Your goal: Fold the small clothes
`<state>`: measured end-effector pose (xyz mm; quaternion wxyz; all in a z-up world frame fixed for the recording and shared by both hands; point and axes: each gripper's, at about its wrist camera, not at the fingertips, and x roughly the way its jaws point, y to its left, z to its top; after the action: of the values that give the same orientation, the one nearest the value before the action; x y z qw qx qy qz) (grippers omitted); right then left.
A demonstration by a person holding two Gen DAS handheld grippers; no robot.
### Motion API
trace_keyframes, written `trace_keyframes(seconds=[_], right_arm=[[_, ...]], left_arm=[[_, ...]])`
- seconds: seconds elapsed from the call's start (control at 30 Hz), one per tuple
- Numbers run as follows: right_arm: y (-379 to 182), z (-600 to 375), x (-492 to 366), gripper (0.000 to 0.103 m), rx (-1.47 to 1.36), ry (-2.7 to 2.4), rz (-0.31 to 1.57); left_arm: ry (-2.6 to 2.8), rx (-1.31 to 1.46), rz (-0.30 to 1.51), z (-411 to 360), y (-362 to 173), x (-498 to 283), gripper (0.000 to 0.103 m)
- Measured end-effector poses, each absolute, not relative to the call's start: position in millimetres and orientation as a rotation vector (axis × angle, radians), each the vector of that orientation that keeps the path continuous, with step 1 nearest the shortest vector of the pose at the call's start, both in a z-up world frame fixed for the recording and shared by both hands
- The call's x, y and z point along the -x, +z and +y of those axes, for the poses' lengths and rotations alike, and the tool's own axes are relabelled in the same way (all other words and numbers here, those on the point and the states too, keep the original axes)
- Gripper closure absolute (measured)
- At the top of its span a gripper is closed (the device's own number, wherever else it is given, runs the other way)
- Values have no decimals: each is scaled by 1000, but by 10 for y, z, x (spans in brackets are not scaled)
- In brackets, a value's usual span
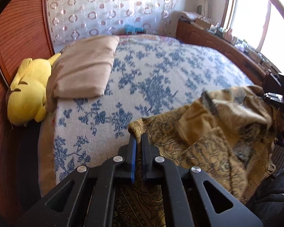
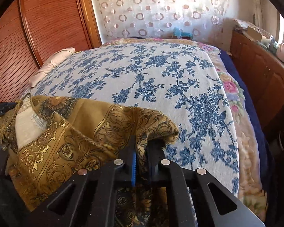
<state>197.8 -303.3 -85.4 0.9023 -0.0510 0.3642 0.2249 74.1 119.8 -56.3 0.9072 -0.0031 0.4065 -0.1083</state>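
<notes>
A small gold garment [image 1: 204, 132] with a dark ornate print lies crumpled at the near edge of the bed. In the left wrist view my left gripper [image 1: 139, 138] is shut on the garment's left corner, the cloth pinched between the blue pads. In the right wrist view the same garment [image 2: 75, 132] spreads to the left, and my right gripper [image 2: 142, 141] is shut on its right corner, with fabric draped over the fingertips. The other gripper shows at the far edge of each view.
The bed has a white cover with blue flowers [image 2: 151, 79]. A beige pillow [image 1: 83, 70] and a yellow plush toy [image 1: 28, 92] lie at its left side by a wooden wardrobe [image 2: 37, 28]. A wooden cabinet [image 2: 265, 71] with clutter runs along the right under a window.
</notes>
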Motion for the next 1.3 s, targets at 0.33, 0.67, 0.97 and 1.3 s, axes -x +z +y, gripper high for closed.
trace_keyframes(seconds=[0.33, 0.67, 0.97, 1.3], right_arm=[[-189, -3159, -1360, 98, 53, 432, 482], [797, -3376, -721, 98, 63, 449, 254], [1544, -2772, -1998, 98, 309, 341, 274], [109, -2301, -3667, 77, 265, 175, 720]], left_arm=[[-276, 27, 623, 1094, 312, -408, 98], [-326, 3, 412, 989, 1177, -101, 98], [-212, -92, 447, 935, 1574, -1819, 98], [-227, -101, 764, 1027, 92, -2599, 59]])
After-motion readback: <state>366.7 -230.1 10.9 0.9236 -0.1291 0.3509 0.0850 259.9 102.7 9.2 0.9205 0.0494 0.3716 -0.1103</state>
